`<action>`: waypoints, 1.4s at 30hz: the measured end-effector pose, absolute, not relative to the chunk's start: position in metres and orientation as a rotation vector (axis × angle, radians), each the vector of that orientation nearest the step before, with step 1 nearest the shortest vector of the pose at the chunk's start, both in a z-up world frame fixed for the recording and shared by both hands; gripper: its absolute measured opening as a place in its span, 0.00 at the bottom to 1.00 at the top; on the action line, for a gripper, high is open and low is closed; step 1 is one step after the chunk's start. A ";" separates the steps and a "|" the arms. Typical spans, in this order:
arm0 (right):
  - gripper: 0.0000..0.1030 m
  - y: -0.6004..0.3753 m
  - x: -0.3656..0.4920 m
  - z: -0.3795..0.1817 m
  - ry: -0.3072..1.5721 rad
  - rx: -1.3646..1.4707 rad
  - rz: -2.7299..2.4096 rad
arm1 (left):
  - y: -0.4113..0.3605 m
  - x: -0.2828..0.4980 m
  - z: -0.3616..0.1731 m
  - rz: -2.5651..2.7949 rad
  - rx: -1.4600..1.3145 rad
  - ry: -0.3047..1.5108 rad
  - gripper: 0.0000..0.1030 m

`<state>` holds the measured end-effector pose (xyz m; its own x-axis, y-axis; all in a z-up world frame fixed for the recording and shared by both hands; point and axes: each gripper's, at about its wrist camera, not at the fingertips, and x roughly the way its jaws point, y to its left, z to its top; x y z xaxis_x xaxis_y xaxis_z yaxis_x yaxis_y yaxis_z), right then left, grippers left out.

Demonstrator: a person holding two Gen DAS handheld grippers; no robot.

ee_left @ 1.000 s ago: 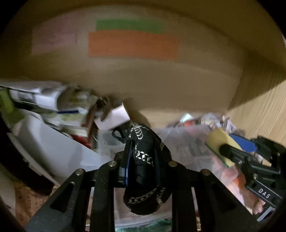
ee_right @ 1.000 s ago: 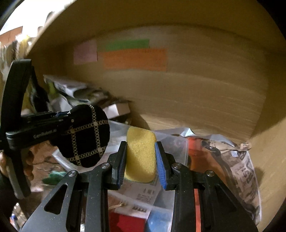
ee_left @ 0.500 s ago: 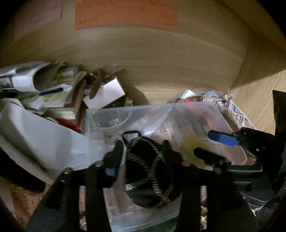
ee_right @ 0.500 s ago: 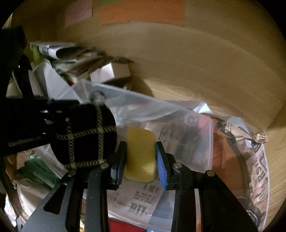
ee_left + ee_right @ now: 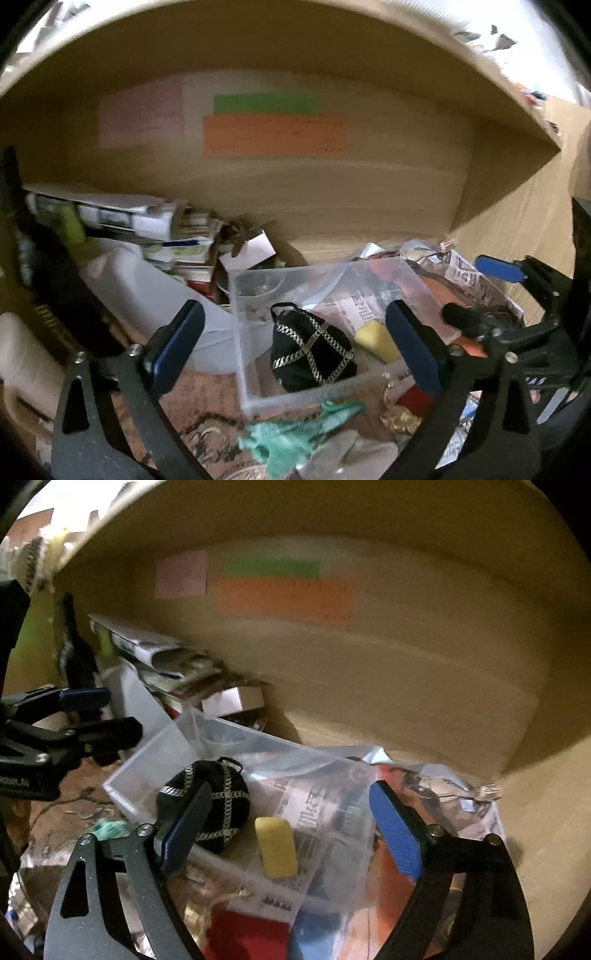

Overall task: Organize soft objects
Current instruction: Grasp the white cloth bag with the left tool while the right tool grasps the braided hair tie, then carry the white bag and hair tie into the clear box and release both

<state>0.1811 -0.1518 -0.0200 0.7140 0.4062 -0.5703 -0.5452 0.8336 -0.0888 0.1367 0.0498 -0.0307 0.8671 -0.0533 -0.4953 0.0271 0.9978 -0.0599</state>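
A black pouch with a silver chain pattern (image 5: 310, 350) (image 5: 212, 805) and a yellow sponge (image 5: 376, 339) (image 5: 276, 845) lie side by side inside a clear plastic bin (image 5: 295, 395) (image 5: 147, 764). My left gripper (image 5: 291, 343) is open and empty, held above and in front of the bin. My right gripper (image 5: 288, 827) is open and empty above the bin; it also shows at the right of the left wrist view (image 5: 480, 291). The left gripper shows at the left of the right wrist view (image 5: 99, 716).
The bin sits in a wooden cabinet with coloured notes (image 5: 273, 134) on the back wall. Stacked papers and a small box (image 5: 247, 247) lie at the left. A white container (image 5: 155, 288), a green cloth (image 5: 295, 435) and newspaper in plastic (image 5: 443, 797) surround the bin.
Both grippers have opened and pulled back up. The black pouch and the yellow sponge were let go and now lie in the clear bin.
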 end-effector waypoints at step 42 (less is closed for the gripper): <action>0.16 -0.235 0.104 -0.124 0.800 -0.140 0.423 | 0.008 0.069 -0.155 -0.166 -0.092 0.753 0.28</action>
